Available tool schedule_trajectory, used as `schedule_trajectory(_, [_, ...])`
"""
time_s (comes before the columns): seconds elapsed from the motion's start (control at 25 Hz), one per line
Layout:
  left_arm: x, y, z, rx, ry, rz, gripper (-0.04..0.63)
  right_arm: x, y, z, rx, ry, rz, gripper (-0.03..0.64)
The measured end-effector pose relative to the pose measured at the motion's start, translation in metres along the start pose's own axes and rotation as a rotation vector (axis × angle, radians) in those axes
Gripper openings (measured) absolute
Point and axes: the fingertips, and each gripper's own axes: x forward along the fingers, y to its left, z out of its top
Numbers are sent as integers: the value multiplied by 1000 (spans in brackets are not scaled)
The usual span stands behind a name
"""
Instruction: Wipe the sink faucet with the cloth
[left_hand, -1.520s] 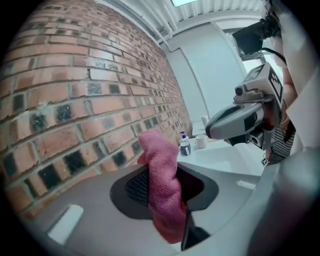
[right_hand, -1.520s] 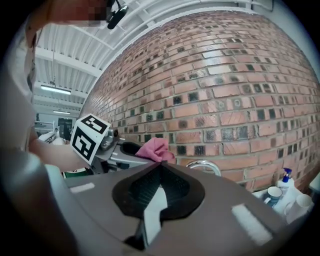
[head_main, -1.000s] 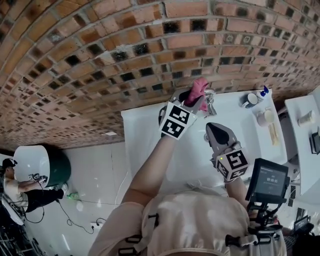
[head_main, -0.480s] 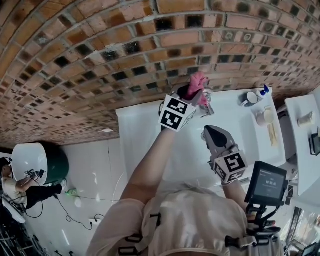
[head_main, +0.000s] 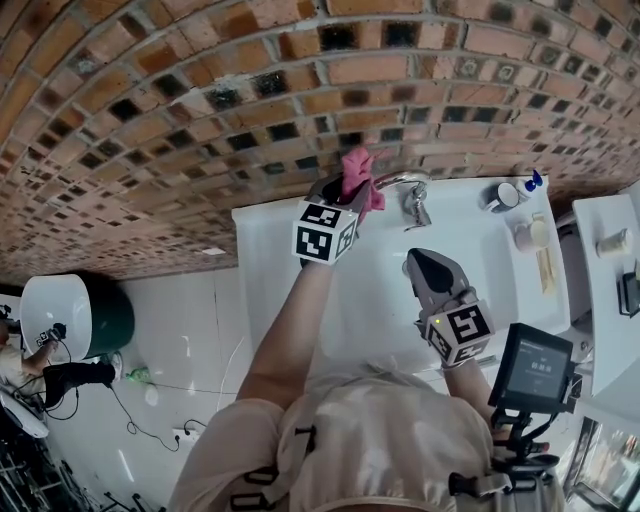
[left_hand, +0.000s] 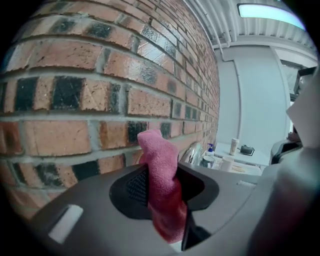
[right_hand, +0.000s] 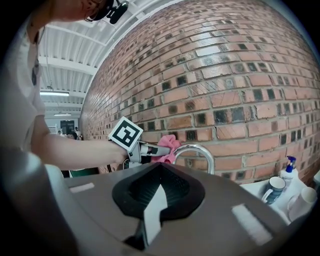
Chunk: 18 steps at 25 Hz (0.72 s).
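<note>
A pink cloth (head_main: 357, 176) is pinched in my left gripper (head_main: 345, 192), whose jaws are shut on it. The cloth rests against the left end of the chrome faucet (head_main: 404, 183), whose curved spout stands behind the white sink (head_main: 272, 262). In the left gripper view the cloth (left_hand: 162, 185) sticks up between the jaws, with the faucet (left_hand: 192, 152) just behind it and the brick wall close by. My right gripper (head_main: 428, 266) hovers over the basin, shut and holding nothing. From the right gripper view (right_hand: 152, 210) I see the cloth (right_hand: 167, 145) at the faucet (right_hand: 200, 150) arch.
A brick wall (head_main: 200, 120) rises right behind the sink. On the sink's right ledge stand a mug (head_main: 499, 201), a spray bottle (head_main: 527, 184) and a cup (head_main: 527, 235). A screen device (head_main: 540, 365) sits near my right side.
My left gripper has moved left and down with the cloth, from over the faucet's top to its left end, baring the spout. The right gripper has stayed put.
</note>
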Motion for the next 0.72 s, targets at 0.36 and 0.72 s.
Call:
schedule_trajectory(0.36, [-2,0,-11,45,41,2,121,-1,3,1,-9,-12,9,-6])
schedule_trajectory(0.72, [17,-66,56,242,-42,-108,121,-10,4,2,-9,-30,-7,-6])
